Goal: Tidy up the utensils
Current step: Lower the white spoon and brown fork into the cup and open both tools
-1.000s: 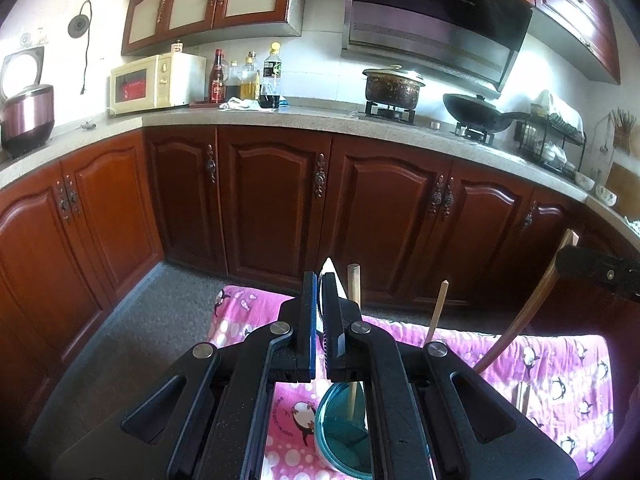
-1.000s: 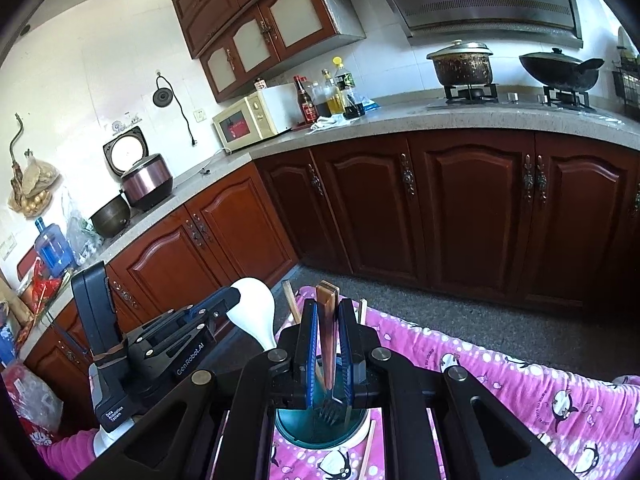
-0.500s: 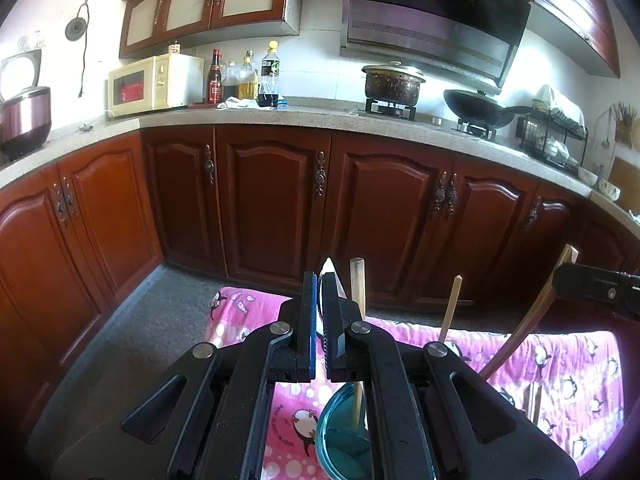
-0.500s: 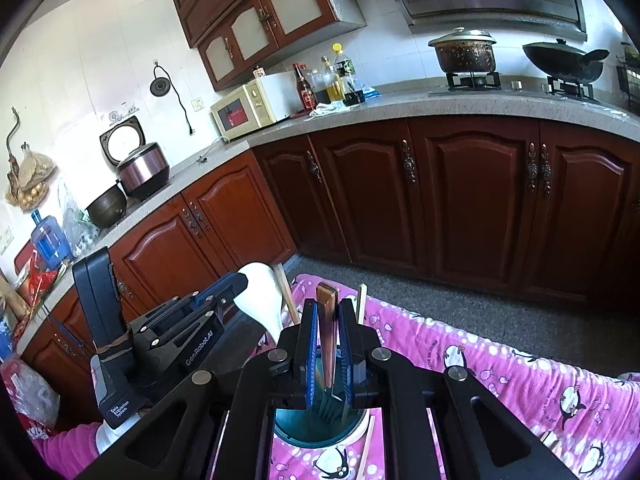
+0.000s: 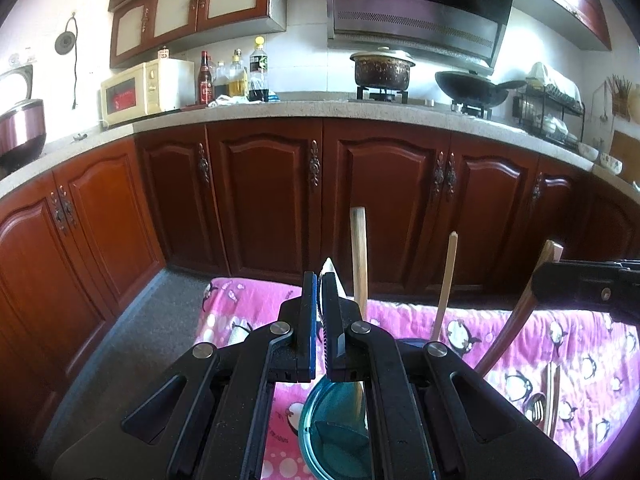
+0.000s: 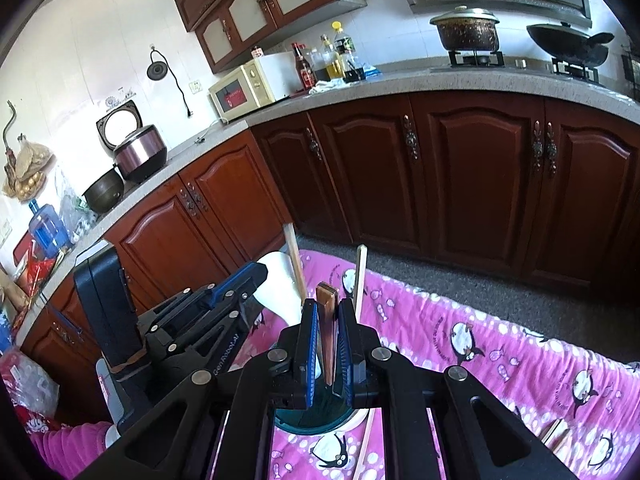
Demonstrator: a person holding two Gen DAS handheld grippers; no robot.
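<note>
A teal cup (image 5: 332, 432) stands on the pink penguin cloth (image 5: 500, 332) just under both grippers. Two wooden sticks (image 5: 359, 256) (image 5: 446, 280) stand upright in it. My left gripper (image 5: 319, 280) is shut on a white spoon (image 5: 334, 276), held over the cup; the spoon's bowl (image 6: 280, 284) shows in the right wrist view. My right gripper (image 6: 327, 308) is shut on a wooden-handled fork (image 6: 327, 320), its lower end going down into the cup (image 6: 316, 416). The fork's handle (image 5: 520, 320) and the right gripper's finger (image 5: 584, 284) show in the left wrist view.
More utensils (image 5: 546, 396) lie on the cloth at the right. Loose chopsticks (image 6: 366, 444) lie beside the cup. Dark red kitchen cabinets (image 5: 272, 196) and a grey floor (image 5: 132, 344) lie beyond the cloth's far edge.
Both grippers have lifted a little and the views have tilted up. The fork and the spoon sit slightly higher over the cup. Both grips are unchanged.
</note>
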